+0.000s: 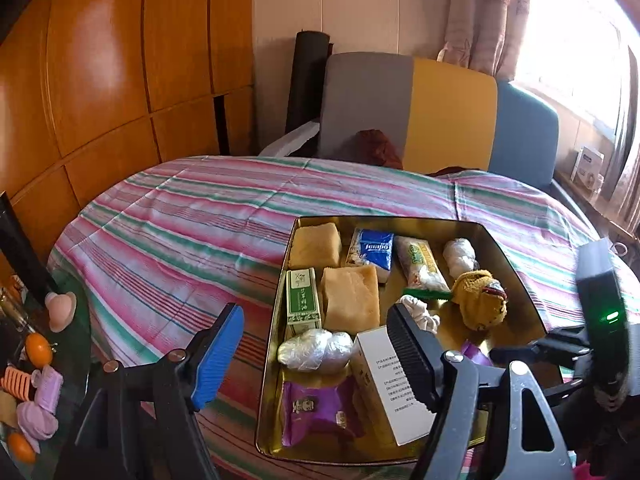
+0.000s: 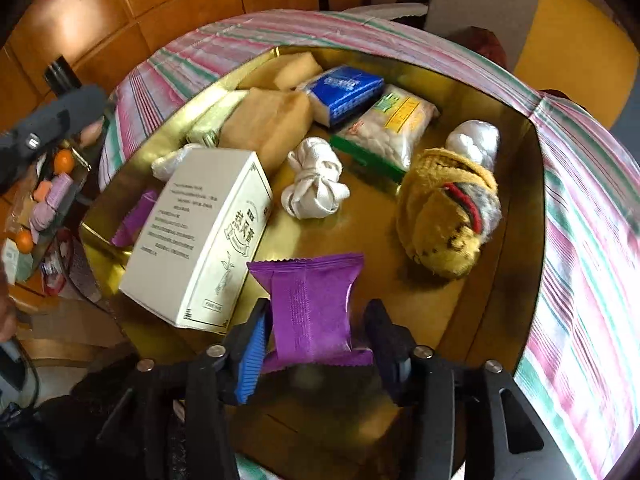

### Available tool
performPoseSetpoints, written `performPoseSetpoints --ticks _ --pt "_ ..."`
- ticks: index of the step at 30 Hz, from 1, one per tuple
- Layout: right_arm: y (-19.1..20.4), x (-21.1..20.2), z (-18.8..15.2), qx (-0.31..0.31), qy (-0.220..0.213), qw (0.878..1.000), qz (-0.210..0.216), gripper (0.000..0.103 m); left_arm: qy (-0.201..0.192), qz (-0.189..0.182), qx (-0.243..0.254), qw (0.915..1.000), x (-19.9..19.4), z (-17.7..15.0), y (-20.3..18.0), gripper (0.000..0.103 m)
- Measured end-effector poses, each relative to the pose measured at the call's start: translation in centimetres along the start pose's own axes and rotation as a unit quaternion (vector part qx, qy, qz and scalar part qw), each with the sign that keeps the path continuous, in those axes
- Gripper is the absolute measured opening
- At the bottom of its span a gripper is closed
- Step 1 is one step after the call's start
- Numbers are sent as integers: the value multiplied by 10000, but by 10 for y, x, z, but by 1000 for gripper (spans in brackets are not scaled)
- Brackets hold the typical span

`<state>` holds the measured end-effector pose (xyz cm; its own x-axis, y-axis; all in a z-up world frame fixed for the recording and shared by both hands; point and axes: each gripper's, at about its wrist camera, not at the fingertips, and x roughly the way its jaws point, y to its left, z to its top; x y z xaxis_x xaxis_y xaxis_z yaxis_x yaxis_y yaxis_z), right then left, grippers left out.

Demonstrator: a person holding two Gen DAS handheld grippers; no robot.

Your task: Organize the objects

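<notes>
A gold tin tray (image 1: 516, 276) (image 2: 516, 288) sits on the striped tablecloth and holds several items: a white box (image 1: 390, 396) (image 2: 200, 236), a purple packet (image 1: 316, 412), a yellow plush toy (image 1: 478, 300) (image 2: 448, 216), a blue tissue pack (image 1: 372, 250) (image 2: 344, 94), a green box (image 1: 303, 300) and tan blocks (image 1: 350, 298). My right gripper (image 2: 316, 344) is shut on a second purple packet (image 2: 312, 308) and holds it over the tray's near end. My left gripper (image 1: 316, 344) is open and empty above the tray's near left edge.
The striped tablecloth (image 1: 180, 232) covers the round table. To the left, a glass side table (image 1: 76, 344) carries oranges (image 1: 38, 348), pink and lilac hair clips (image 1: 40, 404) and a pink stand. Chairs (image 1: 448, 116) stand behind the table, by a window on the right.
</notes>
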<state>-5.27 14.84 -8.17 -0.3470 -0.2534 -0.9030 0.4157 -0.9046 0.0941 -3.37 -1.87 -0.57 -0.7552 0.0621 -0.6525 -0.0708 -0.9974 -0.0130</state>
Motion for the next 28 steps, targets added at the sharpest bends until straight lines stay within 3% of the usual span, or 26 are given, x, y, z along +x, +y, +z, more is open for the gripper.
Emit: performPoseSetpoints --ticks 5,11,19,21,28 --pt "-3 -33 -9 349 -687 9970 -29 68 -23 177 61 9998 -8 1 -3 75" --pt "3 -66 -15 905 -1577 9819 -525 85 -174 333 112 9992 -18 -1 -3 75" --pt "6 -84 -31 1212 -2096 9652 -991 86 -153 161 121 9997 -24 -9 -6 65" --pt "10 -85 -31 1223 -2119 9642 -1023 86 -271 202 139 9993 -27 -12 -7 60" --pt "16 -80 -30 1204 -2117 9648 -990 86 -314 176 158 9992 -29 -12 -8 59"
